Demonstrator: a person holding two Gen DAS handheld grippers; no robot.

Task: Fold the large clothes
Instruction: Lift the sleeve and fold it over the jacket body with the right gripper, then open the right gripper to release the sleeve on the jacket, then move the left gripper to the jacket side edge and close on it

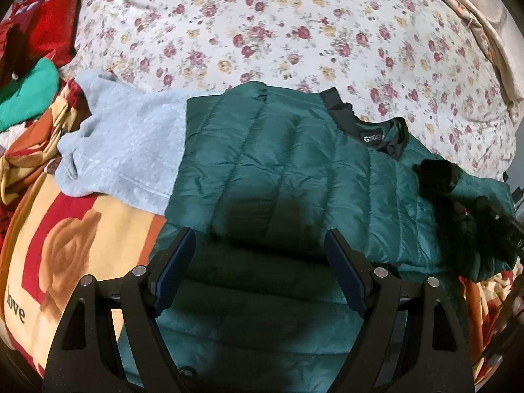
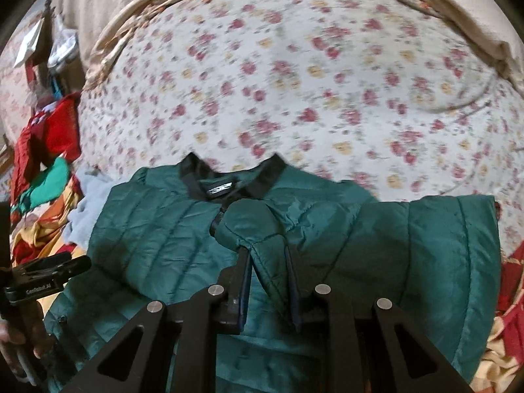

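Underneath, a floral bedspread (image 1: 294, 32) covers the bed – patterned blanket (image 1: 65, 229) alongside

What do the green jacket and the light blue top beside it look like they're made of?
Green jacket: apparently a thin synthetic shell, nylon or polyester, judging by its slight sheen, fine crinkles and stitched puffy quilted channels; the collar looks like matte black knit. Light blue top: probably fleece or fuzzy knit, matte with a nubby nap.

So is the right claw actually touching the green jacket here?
Touching. The right wrist view shows the right claw shut on a fold of the green jacket, both fingers pressing it.
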